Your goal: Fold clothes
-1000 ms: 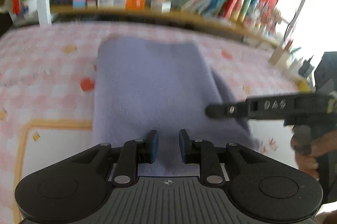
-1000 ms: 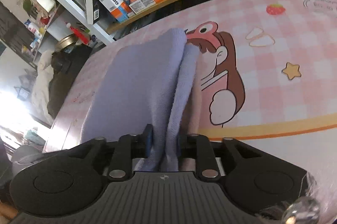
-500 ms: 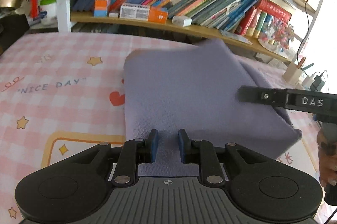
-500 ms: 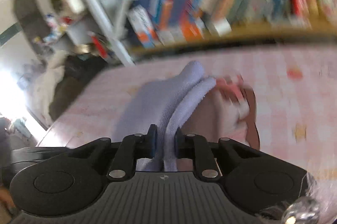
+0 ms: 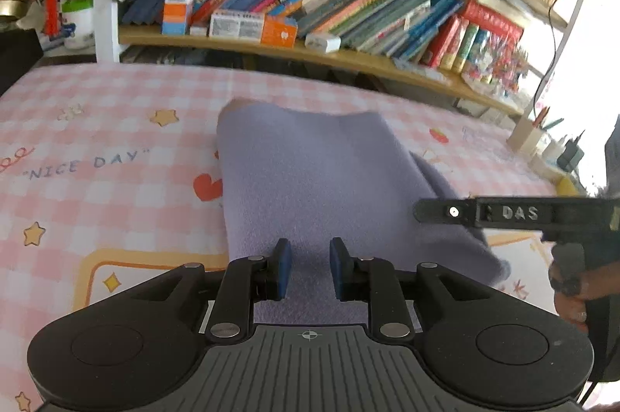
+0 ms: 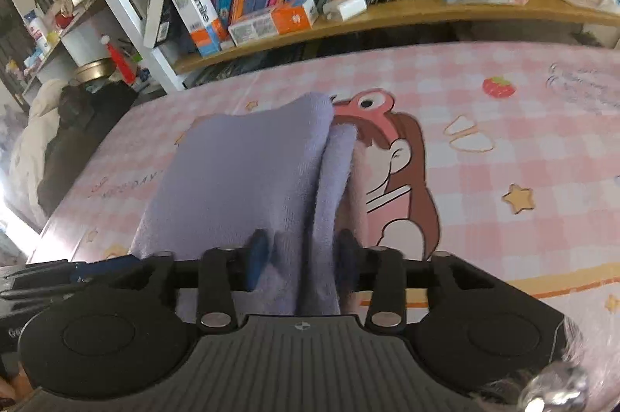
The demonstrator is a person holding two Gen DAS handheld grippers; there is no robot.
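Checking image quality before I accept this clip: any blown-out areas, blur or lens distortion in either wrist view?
Left wrist view: window side at right is blown out white; the shelf bows from fisheye; the lavender cloth is slightly soft at its far edge. Right wrist view: glare at the far left edge, the shelf curved, the right gripper fingertips smeared, mat print sharp.

"NICE DAY" is showing in blue capitals, in quotation marks, on the pink checked table mat (image 5: 97,187), left of the cloth in the left wrist view. "DAS" is showing in raised letters on the finger of the right gripper (image 5: 422,210) reaching in from the right. "usmile" is reading along the side of a white box (image 6: 197,15) leaning on the shelf. Book spine titles are staying too blurred to read.
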